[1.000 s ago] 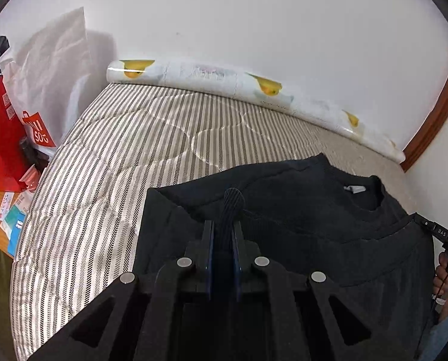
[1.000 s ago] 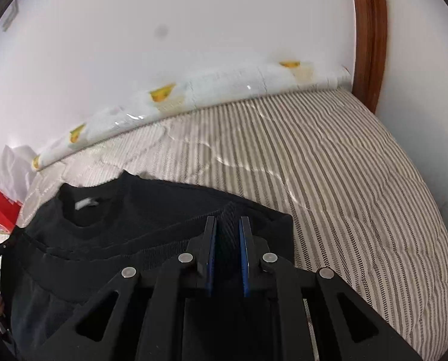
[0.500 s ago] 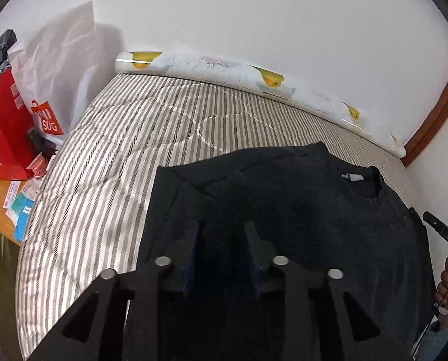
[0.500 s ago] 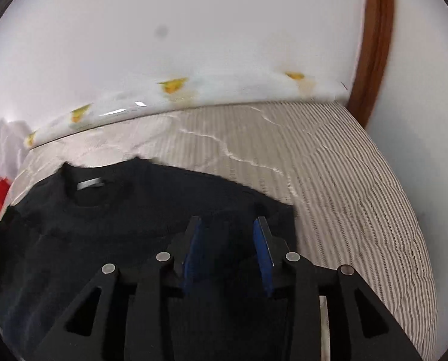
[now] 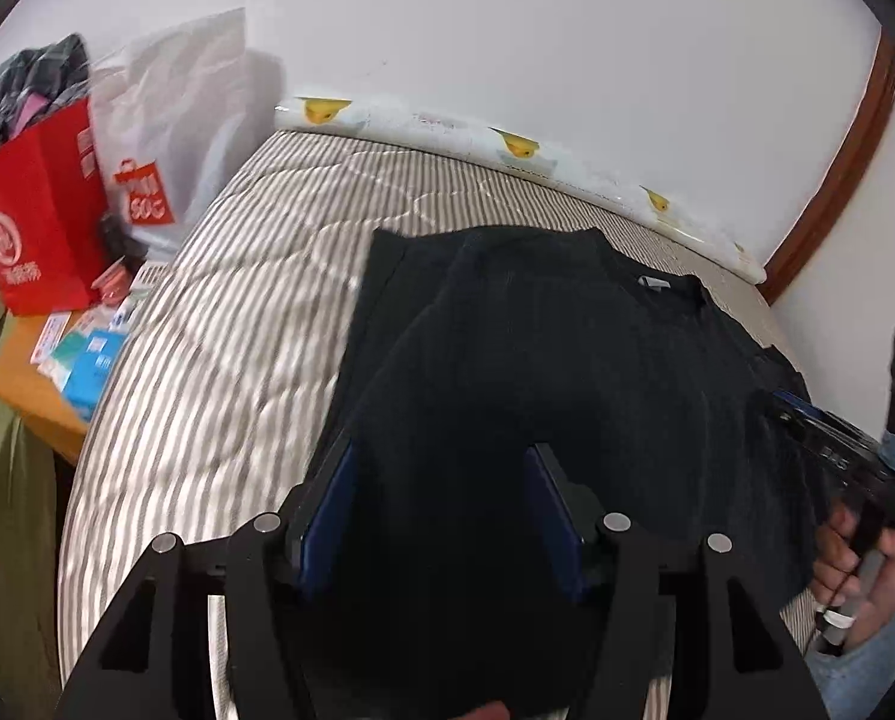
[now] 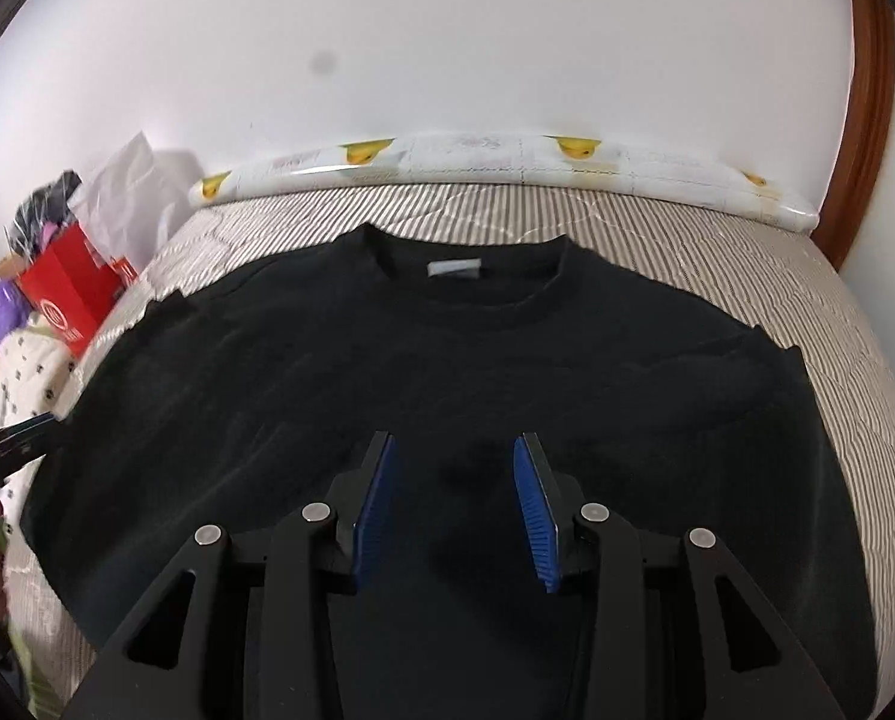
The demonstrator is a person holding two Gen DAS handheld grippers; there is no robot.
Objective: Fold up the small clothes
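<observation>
Your left gripper [image 5: 441,516] and right gripper [image 6: 456,501] both gape, blue ribbed pads spread, above the soft black sweatshirt [image 6: 447,372] mid-frame on the striped quilted mattress [image 6: 717,252].

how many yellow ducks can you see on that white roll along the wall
4 in the right wrist view: one at the left end of the white roll, one left of the middle, one right of the middle, one near the right end. More may be hidden round the back.

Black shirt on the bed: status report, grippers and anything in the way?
Left gripper open, right gripper open, both above cloth. Black shirt spread on striped mattress, collar toward wall. Nothing on the shirt.
</observation>
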